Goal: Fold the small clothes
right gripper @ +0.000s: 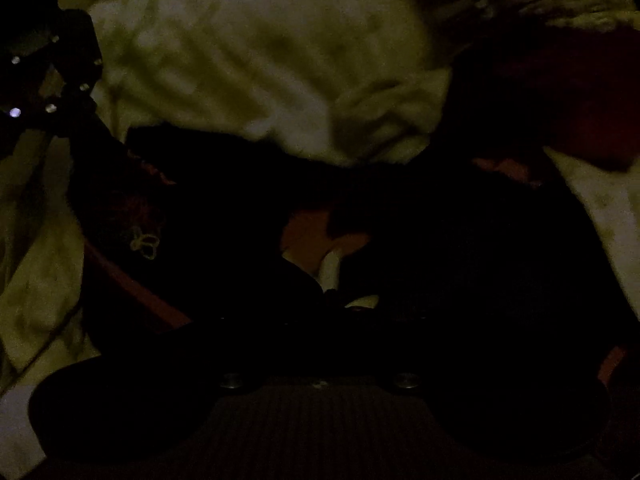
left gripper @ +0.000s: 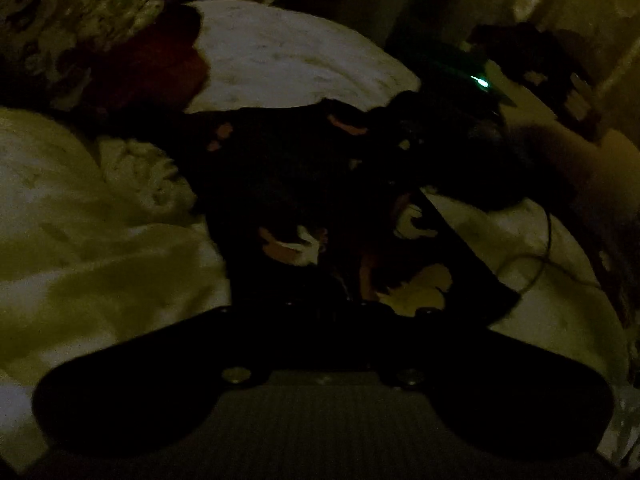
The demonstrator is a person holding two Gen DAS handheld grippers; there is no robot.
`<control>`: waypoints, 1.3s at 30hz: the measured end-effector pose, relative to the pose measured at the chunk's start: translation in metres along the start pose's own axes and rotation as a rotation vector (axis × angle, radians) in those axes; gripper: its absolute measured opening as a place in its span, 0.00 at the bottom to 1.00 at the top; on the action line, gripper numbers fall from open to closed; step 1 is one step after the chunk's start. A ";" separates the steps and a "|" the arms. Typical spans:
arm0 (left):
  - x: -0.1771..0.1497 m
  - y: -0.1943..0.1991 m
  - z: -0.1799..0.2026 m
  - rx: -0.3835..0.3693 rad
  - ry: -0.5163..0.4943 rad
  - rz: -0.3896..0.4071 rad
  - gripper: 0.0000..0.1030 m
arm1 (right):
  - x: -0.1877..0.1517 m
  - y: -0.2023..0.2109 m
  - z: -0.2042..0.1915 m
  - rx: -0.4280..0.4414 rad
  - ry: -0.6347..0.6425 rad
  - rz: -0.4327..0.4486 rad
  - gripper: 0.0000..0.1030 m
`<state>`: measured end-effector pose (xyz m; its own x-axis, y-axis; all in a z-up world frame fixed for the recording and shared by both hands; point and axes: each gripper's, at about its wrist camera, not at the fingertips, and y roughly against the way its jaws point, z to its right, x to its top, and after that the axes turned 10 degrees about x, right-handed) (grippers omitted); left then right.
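A dim bedroom: rumpled pale bedsheet (left gripper: pixel 280 52), clothes heaped (left gripper: pixel 92 12) on it.

We count one dark garment (left gripper: pixel 304 184) with pale and orange printed patches, spread on one pale bed sheet (left gripper: pixel 100 248). Two claws are present: the left claw (left gripper: pixel 344 280) and the right claw (left gripper: pixel 408 148). Beyond the garment we see one dark red cloth (left gripper: pixel 160 68) and one patterned heap of fabric (left gripper: pixel 80 12). One thin cable (left gripper: pixel 536 264) loops over the sheet, and one small green light (left gripper: pixel 480 80) glows. The dark hides any further pieces.
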<state>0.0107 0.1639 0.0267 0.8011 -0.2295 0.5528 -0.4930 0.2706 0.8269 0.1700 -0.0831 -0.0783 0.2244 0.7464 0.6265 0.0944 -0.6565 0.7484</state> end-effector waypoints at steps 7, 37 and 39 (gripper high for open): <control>-0.001 -0.048 -0.038 0.091 0.087 -0.142 0.13 | 0.016 -0.038 0.043 -0.167 -0.031 0.015 0.56; 0.055 -0.064 -0.020 0.195 0.114 0.106 1.00 | 0.019 0.038 0.045 -0.246 -0.481 0.500 1.00; 0.044 -0.078 -0.016 0.182 0.099 0.080 1.00 | 0.044 0.015 0.057 -0.228 -0.492 0.490 1.00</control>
<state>0.0902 0.1479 -0.0151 0.7818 -0.1183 0.6122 -0.6025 0.1095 0.7906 0.2362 -0.0656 -0.0519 0.6040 0.2025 0.7708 -0.3207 -0.8237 0.4677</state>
